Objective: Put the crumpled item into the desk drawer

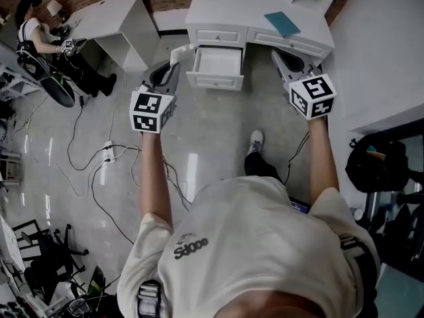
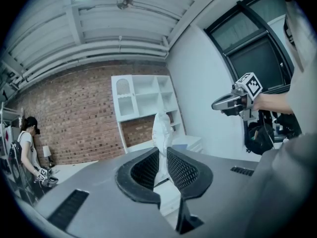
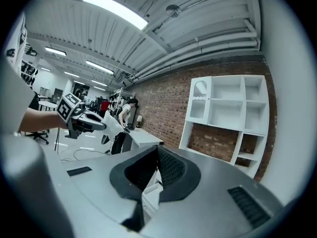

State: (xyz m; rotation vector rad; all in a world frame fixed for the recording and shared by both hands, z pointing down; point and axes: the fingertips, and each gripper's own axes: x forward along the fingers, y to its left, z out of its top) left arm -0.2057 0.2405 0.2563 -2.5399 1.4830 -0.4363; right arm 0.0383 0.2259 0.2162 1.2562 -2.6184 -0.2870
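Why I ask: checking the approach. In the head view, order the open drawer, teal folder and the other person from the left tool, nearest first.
1. Open drawer, just right of the left tool.
2. Teal folder, on the desk, right side.
3. Other person, far left.

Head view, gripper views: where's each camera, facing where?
Head view: on the head, steeply down at the open desk drawer; torso, forearms, left gripper, right gripper show.
Left gripper view: rides it, along jaws clamping the crumpled item; right hand shows.
Right gripper view: rides it, along shut jaws; left forearm shows.
Shared: both gripper views face the white shelf.
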